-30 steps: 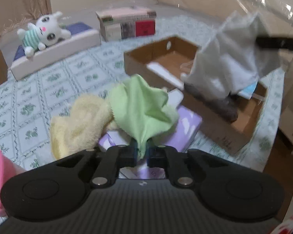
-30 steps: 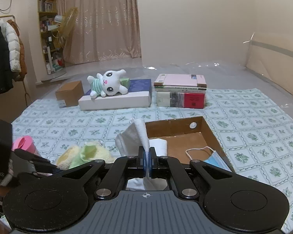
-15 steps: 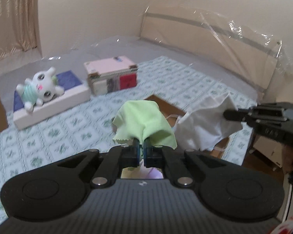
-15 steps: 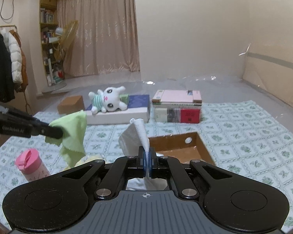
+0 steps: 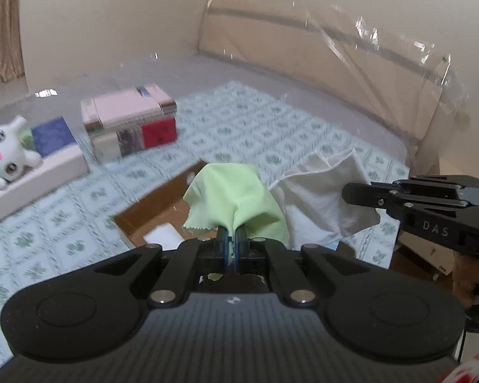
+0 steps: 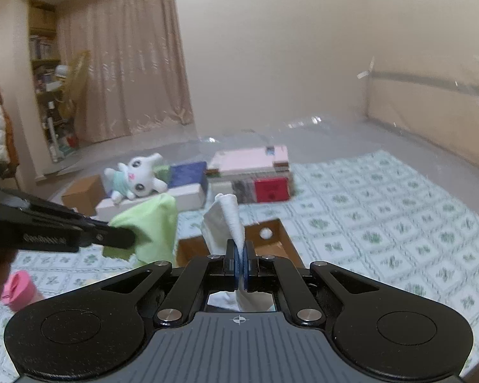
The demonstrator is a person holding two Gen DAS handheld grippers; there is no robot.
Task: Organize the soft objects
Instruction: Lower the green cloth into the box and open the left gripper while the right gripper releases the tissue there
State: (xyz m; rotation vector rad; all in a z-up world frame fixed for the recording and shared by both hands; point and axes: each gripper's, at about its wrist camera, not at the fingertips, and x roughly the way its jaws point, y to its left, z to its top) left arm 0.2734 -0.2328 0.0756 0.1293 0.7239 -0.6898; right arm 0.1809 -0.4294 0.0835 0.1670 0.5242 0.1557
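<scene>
Patterned bedding (image 5: 271, 127) spreads across the middle of both views, with an open cardboard box (image 5: 156, 207) lying on it at centre. Low in the left view, the left hand-held gripper (image 5: 230, 239) is clenched on a green cloth (image 5: 236, 194), which drapes over its tips above the box. Low in the right view, the right hand-held gripper (image 6: 240, 261) is clamped on a white cloth (image 6: 226, 220), pinched at a bunched fold and also raised over the box. Both cloths look light, limp and unbreakable; they will sag and swing rather than hold shape, so a pinch on a gathered fold or corner, as now, probably suits best. A plush toy (image 6: 137, 178) lies at left, books (image 6: 255, 175) beside it.
</scene>
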